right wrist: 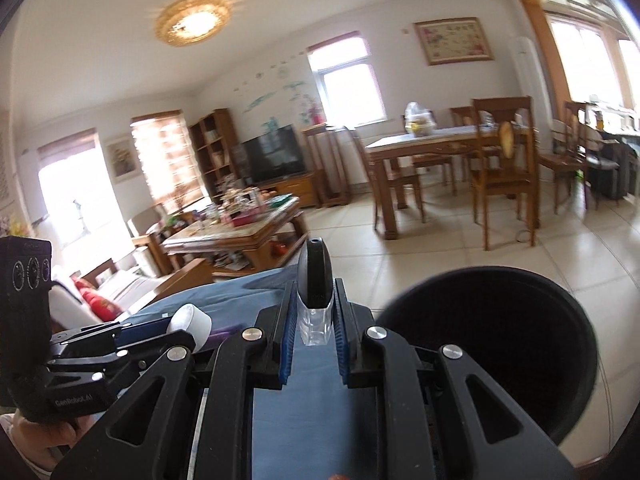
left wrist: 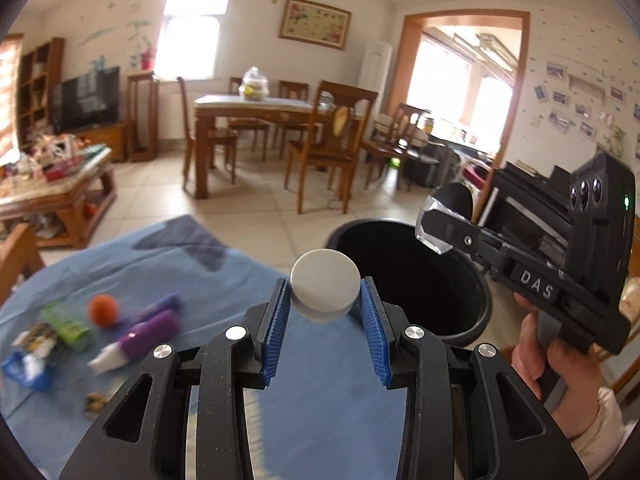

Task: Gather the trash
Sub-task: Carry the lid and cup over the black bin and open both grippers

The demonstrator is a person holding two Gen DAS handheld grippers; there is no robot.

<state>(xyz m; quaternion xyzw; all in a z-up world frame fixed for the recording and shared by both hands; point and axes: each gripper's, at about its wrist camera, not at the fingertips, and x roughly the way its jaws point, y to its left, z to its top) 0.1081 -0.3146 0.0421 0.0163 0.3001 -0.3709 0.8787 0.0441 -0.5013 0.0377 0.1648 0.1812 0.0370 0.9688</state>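
Left gripper [left wrist: 325, 294] pinches a white round lid [left wrist: 325, 280]; right gripper [right wrist: 315, 312] pinches a clear, black-capped bottle [right wrist: 316, 292], both near the black bin [right wrist: 500, 344]; the table litter [left wrist: 72, 332] is probably wrappers, too blurred.

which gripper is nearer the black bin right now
Right. The right gripper holds its clear piece at the black bin rim, over the opening. The left gripper, shut on a white round cap, is beside the bin, over the blue cloth.

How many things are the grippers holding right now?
2. A white round container in the left gripper; a clear bottle with black cap in the right gripper.
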